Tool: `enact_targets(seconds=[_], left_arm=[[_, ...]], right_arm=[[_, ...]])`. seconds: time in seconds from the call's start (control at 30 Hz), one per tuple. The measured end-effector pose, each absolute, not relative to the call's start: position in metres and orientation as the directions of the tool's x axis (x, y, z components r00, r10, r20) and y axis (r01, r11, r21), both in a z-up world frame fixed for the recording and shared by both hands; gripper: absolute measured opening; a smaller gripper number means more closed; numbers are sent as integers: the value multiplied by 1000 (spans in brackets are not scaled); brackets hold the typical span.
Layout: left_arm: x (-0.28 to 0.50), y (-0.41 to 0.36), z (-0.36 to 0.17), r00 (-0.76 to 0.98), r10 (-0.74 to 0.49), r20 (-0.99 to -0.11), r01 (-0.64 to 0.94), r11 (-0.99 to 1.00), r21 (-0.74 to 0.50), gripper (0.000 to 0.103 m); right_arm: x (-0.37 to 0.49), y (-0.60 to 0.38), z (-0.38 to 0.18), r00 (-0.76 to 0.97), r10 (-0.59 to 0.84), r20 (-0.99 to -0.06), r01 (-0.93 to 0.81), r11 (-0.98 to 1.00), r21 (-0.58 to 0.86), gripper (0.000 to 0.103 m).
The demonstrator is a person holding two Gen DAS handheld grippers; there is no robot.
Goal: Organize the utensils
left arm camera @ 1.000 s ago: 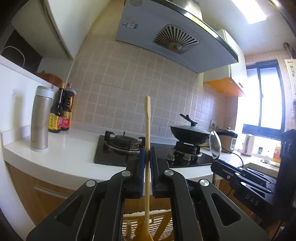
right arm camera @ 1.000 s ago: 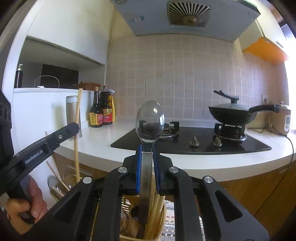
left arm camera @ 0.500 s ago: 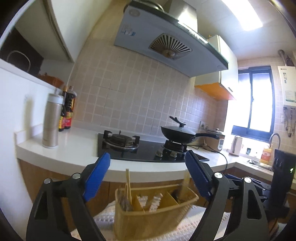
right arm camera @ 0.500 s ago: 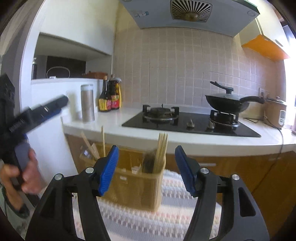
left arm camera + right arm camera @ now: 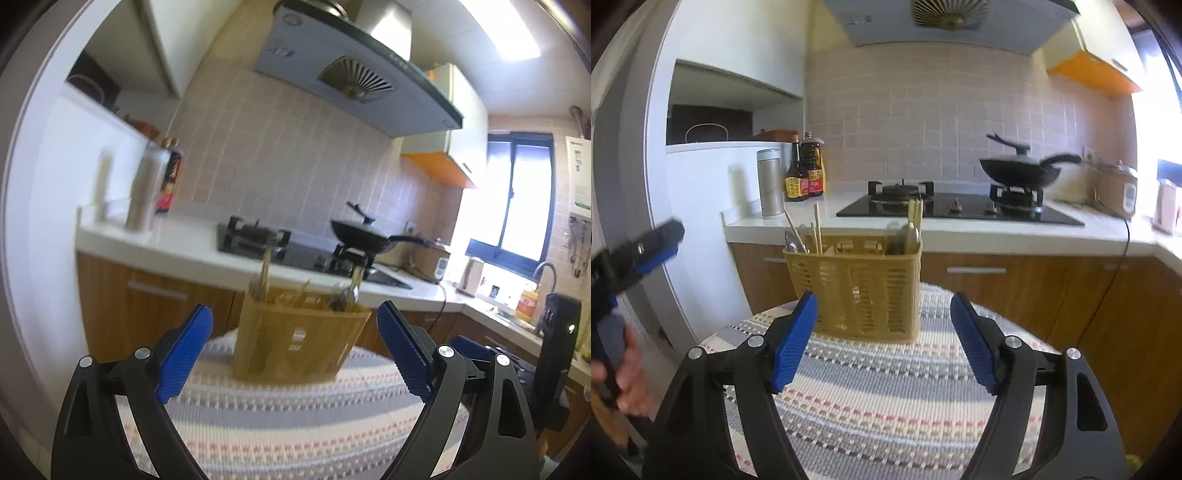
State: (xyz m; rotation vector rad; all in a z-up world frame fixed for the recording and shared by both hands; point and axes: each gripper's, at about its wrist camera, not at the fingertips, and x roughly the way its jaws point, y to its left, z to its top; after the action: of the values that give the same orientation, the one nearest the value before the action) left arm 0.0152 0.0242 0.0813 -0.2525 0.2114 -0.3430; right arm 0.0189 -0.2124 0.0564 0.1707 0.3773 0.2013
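A yellow slotted utensil basket [image 5: 857,288] stands on a striped woven mat [image 5: 886,387]. Wooden chopsticks [image 5: 817,229] lean in its left end. Metal spoons [image 5: 905,236] and more chopsticks stand in its right end. My right gripper [image 5: 883,301] hangs in front of the basket, its jaws opening with nothing between them. My left gripper [image 5: 293,317] faces the blurred basket [image 5: 295,339] from the other side, its jaws opening wide and likewise empty. In the right wrist view the left gripper [image 5: 653,247] shows at the left edge, held by a hand [image 5: 624,373].
Behind the basket runs a white counter [image 5: 960,229] with a black gas hob [image 5: 945,210], a black wok [image 5: 1019,173], a steel flask [image 5: 770,182] and two sauce bottles [image 5: 805,170]. Wooden cabinets [image 5: 997,273] sit below. A rice cooker [image 5: 1119,188] stands at the right.
Both grippers let go, the left of a wooden utensil and the right of a metal spoon. They opened and drew back from the basket, which now looks smaller and farther off.
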Motion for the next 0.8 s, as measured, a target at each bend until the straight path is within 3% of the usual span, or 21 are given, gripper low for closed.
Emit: enact_targets(seconds=[0.13,0.3,0.5,0.8], left_arm=[[11,19,52,932,-300,-202,240,930,-278,88],[15,3,25,954,-204,-220,153,961,-229,88],[13,-15,18,976,-107,-188,88,990,-108,88],[19,-18,11,971,-53,-234,44,998,-43,89]], right_arm=[[12,-216,35,909,210,-360,-123,960,250,73],[4,-219,16,939,161,-305,-84,965,250,88],[8,-220,7,948,105,-301,-39,976,216,92],[11,-218,1,944,96,-315,-39,983,182,93]])
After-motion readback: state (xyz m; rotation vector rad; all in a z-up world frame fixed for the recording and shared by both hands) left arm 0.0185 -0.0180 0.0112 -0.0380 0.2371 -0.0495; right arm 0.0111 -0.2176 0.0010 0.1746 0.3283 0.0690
